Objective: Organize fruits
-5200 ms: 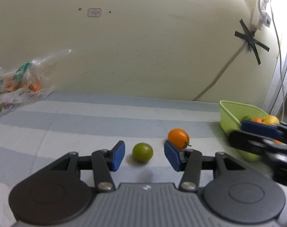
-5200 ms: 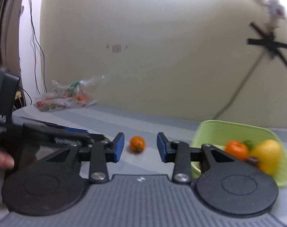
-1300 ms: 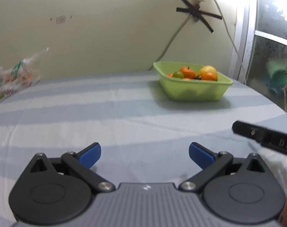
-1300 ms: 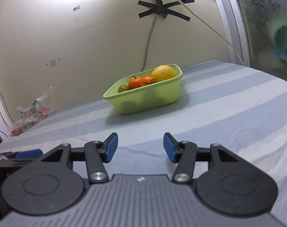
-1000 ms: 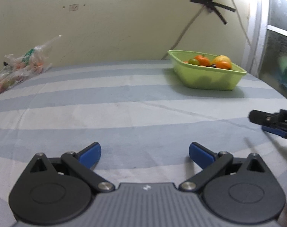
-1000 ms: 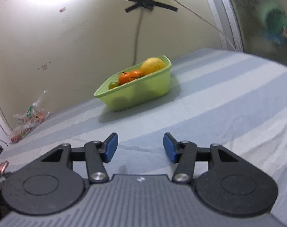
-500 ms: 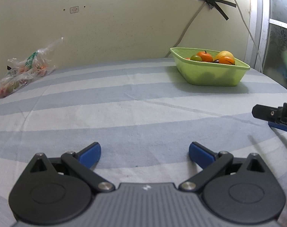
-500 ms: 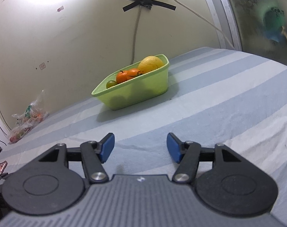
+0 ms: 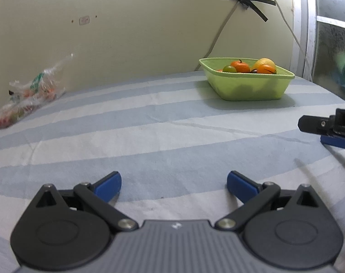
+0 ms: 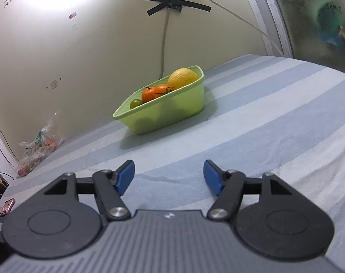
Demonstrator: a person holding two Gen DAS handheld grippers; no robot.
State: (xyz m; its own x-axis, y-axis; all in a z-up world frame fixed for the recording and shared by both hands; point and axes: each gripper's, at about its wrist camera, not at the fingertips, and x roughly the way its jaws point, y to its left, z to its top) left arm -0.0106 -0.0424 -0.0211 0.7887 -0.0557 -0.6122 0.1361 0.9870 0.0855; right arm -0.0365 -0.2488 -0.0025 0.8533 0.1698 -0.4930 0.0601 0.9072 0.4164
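Angling down over the striped cloth (image 9: 149, 118), the left gripper (image 9: 174, 183) is gaping wide and empty while the right gripper (image 10: 169, 176) is spreading its empty blue-padded jaws, the glossy lime-green plastic basket (image 10: 172, 111) of fruits (image 10: 182, 77) sitting upper centre.

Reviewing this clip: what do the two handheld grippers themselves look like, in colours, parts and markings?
Both match: the left gripper and right gripper each have a grey ribbed body with a small white logo, two round black discs, black linkage arms with silver pivot pins, and blue pads on the fingers. No cables or sleeves show.
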